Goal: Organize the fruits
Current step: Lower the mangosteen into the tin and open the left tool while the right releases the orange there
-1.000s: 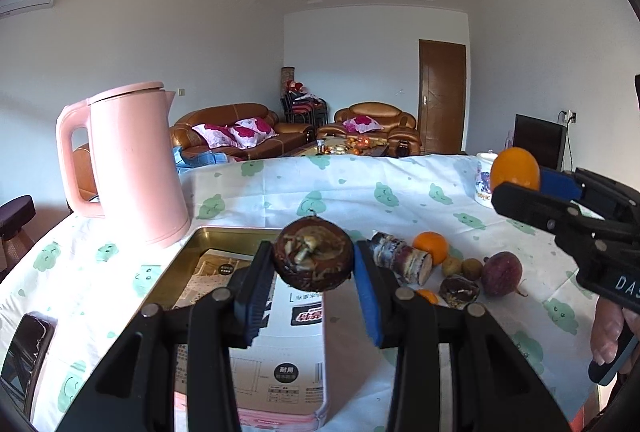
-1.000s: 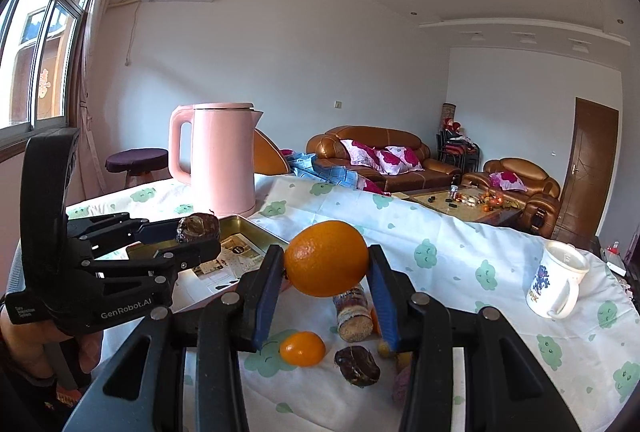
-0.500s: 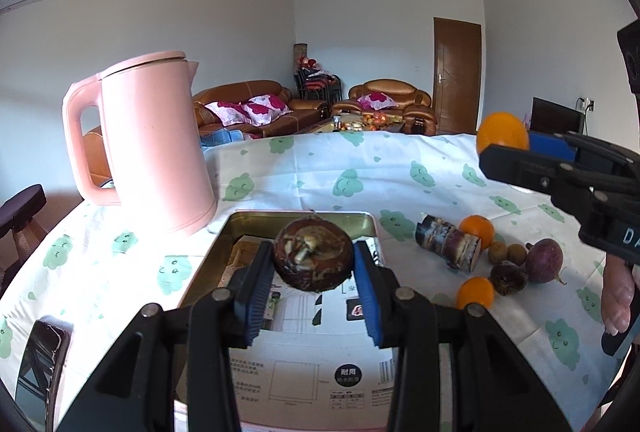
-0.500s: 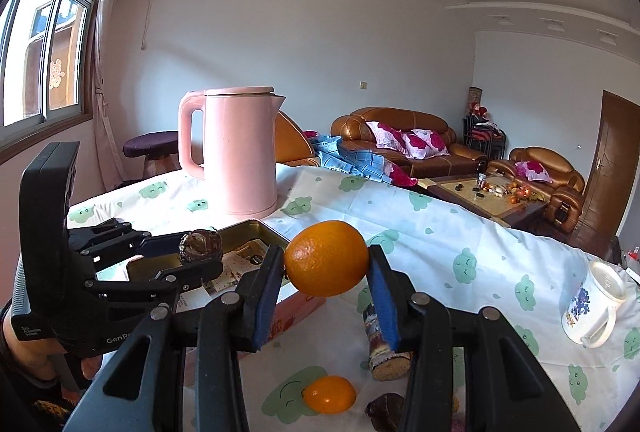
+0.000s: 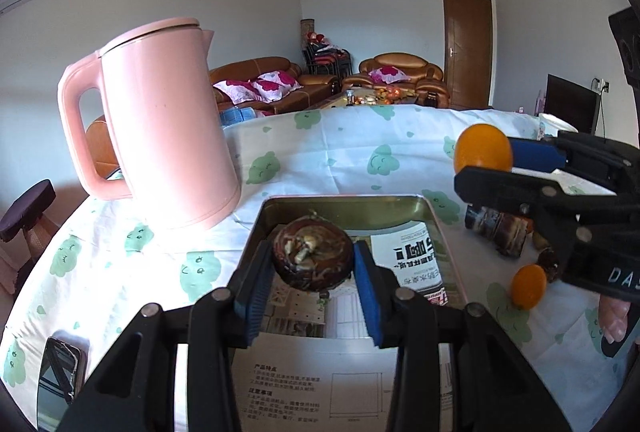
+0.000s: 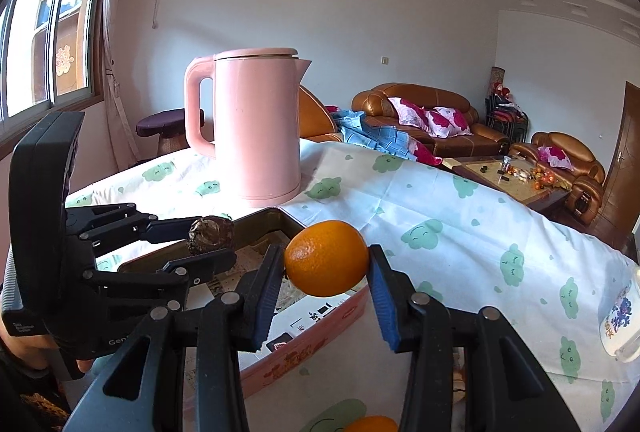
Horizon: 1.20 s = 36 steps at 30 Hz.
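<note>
My left gripper point(image 5: 314, 264) is shut on a dark brown mangosteen point(image 5: 313, 258) and holds it over the far part of a gold tin box point(image 5: 344, 204) lined with printed paper. My right gripper point(image 6: 326, 262) is shut on an orange point(image 6: 326, 258) just above the box's right wall point(image 6: 312, 344). In the left wrist view the right gripper point(image 5: 486, 168) with its orange point(image 5: 483, 151) hangs to the right of the box. In the right wrist view the left gripper point(image 6: 210, 244) with the mangosteen point(image 6: 211, 233) is at left.
A pink kettle point(image 5: 168, 136) stands left of the box's far end. Right of the box lie a small orange point(image 5: 529, 286), a dark jar point(image 5: 498, 230) on its side and other fruit, partly hidden. A phone point(image 5: 60, 388) lies near left. A mug point(image 6: 620, 320) stands far right.
Both grippers have moved forward and down with their fruit. The mangosteen now hangs low over the box's far part, and the orange has come over the box's right wall.
</note>
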### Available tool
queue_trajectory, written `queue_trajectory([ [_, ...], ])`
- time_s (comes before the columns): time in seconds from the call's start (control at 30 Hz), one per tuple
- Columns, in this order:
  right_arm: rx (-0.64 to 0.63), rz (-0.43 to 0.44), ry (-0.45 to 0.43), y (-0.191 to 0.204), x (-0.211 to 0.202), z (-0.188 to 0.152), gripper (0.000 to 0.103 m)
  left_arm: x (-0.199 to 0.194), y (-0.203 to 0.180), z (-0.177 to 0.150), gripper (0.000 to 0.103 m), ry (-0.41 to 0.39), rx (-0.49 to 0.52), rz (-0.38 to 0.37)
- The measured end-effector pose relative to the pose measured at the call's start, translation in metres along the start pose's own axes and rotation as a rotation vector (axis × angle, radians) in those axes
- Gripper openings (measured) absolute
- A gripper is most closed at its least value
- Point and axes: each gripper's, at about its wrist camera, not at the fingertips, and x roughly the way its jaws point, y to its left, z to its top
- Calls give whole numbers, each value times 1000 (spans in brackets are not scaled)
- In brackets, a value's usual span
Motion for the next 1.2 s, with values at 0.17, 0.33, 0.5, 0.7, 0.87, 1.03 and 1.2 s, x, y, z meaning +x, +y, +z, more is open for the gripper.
queue_trajectory([
  [0.17,-10,22,36,11,14,-6,44,8,6,-2,41,25,-5,7],
  [0.33,-13,33,67,18,23,-12,44,9,10,-5,41,42,-8,22],
  [0.5,-22,40,98,24,32,-17,44,10,12,-6,41,54,-10,27],
  [0.7,-32,54,135,30,41,-23,45,15,13,-7,42,68,-10,25],
  [0.87,-43,55,152,35,44,-27,48,12,13,-7,50,56,-7,60],
  [1.03,-12,20,116,24,23,-29,62,-2,12,-8,76,5,-47,55],
  [1.2,7,-65,49,0,-26,-40,64,-22,-12,-4,78,-55,-38,7],
])
